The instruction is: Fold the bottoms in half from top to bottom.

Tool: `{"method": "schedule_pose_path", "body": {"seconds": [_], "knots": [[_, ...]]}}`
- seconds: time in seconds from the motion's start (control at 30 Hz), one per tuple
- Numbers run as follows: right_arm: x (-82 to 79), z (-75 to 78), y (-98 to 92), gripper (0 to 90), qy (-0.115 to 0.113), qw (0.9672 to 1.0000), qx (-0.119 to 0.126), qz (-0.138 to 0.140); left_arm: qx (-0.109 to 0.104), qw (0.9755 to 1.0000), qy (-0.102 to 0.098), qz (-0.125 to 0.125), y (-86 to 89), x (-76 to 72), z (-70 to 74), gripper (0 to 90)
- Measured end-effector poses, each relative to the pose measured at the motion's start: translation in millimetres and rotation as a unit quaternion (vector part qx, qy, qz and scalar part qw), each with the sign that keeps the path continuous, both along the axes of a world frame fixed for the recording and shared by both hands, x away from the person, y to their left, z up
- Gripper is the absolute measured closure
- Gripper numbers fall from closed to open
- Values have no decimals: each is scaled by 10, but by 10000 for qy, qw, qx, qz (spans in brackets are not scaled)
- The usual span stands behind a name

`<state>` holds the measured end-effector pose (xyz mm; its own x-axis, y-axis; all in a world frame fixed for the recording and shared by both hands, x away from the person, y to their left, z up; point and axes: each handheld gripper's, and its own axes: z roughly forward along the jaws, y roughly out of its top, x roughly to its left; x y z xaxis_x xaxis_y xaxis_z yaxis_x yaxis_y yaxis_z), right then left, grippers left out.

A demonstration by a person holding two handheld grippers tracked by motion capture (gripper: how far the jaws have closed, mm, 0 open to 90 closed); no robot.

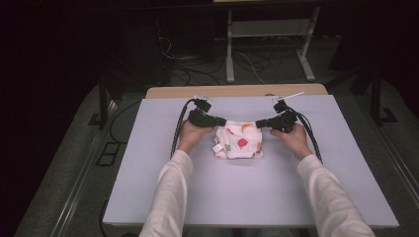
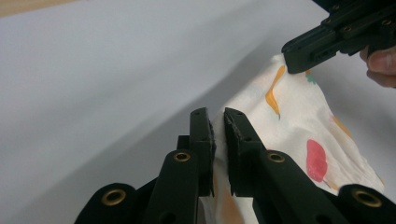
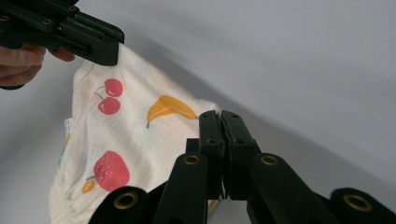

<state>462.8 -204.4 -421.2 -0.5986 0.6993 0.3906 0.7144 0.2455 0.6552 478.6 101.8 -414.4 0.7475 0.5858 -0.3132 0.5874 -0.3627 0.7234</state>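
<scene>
White sleeves come in from the near edge of the pale grey surface point(image 1: 247, 197), each hand carrying a hand-held gripper. Between them hangs a small white fruit-print garment point(image 1: 240, 140), stretched by its two upper corners over the middle of the surface, its lower edge seeming to rest there. On the left, the left hand-held gripper point(image 2: 218, 133) has its jaws clamped tight on one corner of the cloth. Across from it, the right hand-held gripper point(image 3: 221, 140) is pinched closed on the other corner, just beside a printed banana point(image 3: 168, 109). Cherries point(image 3: 109, 98) and a strawberry point(image 3: 111, 170) show on the fabric too. Beyond the surface, cables point(image 1: 197, 74) and a table frame point(image 1: 269, 44) sit on the dark floor.
</scene>
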Motion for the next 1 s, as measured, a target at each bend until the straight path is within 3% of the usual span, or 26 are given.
{"method": "schedule_pose_path", "body": {"seconds": [0.2, 0.4, 0.47, 0.6, 0.77, 1.0], "knots": [[42, -84, 9, 864, -122, 9996, 10, -253, -47, 9998, -84, 147, -26, 24, -55, 812], [78, -133, 35, 860, -141, 9994, 15, -324, 59, 9998, 0, 200, -21, 31, -110, 807], [84, -152, 36, 834, -121, 9994, 41, -327, -30, 9997, 10, 253, -14, 26, -130, 798], [46, -147, 47, 679, -323, 9985, -101, -427, -151, 9991, -17, 402, -2, -7, -175, 657], [25, -137, 30, 502, -364, 9984, -20, -436, -168, 9986, -25, 492, 3, -59, -198, 449], [-42, -71, 15, 162, -429, 9982, 30, -424, -133, 9987, -120, 475, 18, -120, -123, 156]]}}
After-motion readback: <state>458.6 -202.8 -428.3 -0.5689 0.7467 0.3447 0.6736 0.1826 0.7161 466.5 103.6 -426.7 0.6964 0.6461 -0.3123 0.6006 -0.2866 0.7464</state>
